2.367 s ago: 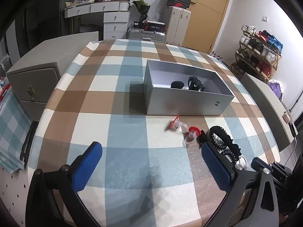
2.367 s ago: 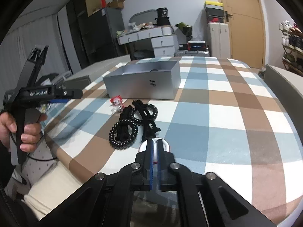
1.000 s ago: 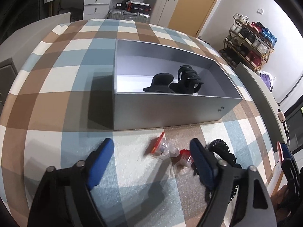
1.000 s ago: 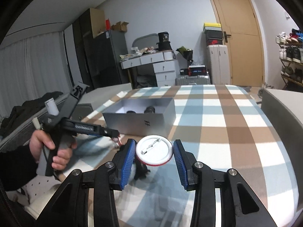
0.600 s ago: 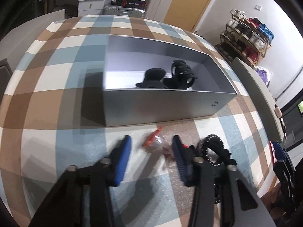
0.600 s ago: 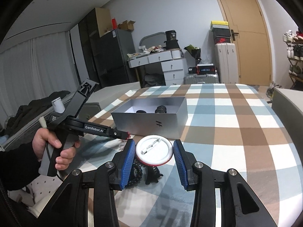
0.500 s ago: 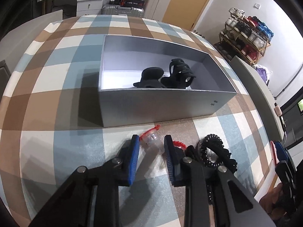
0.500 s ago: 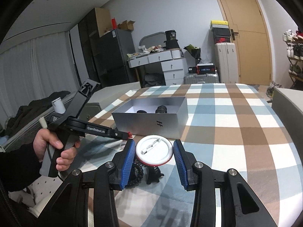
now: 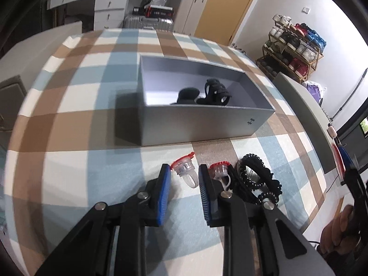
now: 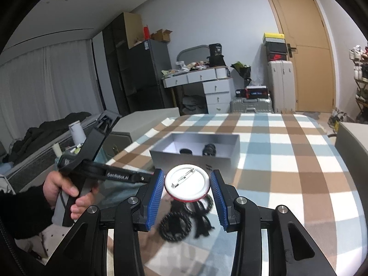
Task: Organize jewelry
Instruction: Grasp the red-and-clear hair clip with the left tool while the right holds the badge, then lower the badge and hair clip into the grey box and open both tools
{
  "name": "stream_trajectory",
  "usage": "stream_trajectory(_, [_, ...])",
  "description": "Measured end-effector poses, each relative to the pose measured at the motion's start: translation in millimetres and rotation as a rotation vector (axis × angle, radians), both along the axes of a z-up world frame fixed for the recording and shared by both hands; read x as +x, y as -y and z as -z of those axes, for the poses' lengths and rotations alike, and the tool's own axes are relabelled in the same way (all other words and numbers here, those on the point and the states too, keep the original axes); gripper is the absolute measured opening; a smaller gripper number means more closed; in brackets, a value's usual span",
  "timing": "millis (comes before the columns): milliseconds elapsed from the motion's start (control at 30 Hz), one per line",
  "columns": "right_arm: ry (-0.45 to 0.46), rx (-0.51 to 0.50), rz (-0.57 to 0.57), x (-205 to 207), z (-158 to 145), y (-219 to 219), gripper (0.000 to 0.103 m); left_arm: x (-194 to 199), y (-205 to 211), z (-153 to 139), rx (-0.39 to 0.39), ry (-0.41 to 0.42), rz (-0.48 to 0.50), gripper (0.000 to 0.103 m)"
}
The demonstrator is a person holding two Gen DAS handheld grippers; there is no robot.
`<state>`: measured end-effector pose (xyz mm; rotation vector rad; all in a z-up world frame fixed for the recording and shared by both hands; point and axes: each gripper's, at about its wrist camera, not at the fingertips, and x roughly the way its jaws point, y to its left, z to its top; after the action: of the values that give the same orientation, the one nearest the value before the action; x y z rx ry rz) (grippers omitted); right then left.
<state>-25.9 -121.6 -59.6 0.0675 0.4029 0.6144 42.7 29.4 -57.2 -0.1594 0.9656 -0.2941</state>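
Left wrist view: 1 red-topped clear ring (image 9: 185, 172) is gripped by left gripper (image 9: 184, 179), jaws just closed, gray box (image 9: 202, 124) directly ahead. Right gripper (image 10: 187, 186) clamps white pin badge (image 10: 186, 185).

Both grippers share one build: the left gripper (image 9: 184, 179) and right gripper (image 10: 187, 185) have black angular arms; ribbed blue pads (image 10: 156, 199) line the fingers; round silver screws (image 10: 134, 199) mark the joints; seen from the right wrist, the left tool's black bar carries white "GenRobot.AI" lettering (image 10: 117, 176); the hand (image 10: 59, 189) gripping its handle emerges from a black sleeve (image 10: 20, 214).
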Motion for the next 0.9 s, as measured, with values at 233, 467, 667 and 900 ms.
stream_trajectory(233, [-0.047,0.031,-0.039,43,-14,-20,0.041,-3,-9,-28,-0.014,0.11,-0.003,0.019])
stream_trajectory(467, [-0.006,0.053,-0.053,85,-42,-44,0.041,29,-5,-50,0.006,0.175,0.007,0.019])
stream_trajectory(667, [-0.12,0.064,-0.055,131,-41,-58,0.04,59,7,-45,0.075,0.177,0.029,0.019])
stream_trajectory(900, [-0.312,0.075,-0.052,176,-6,-60,0.04,83,5,-28,0.037,0.118,0.048,0.019])
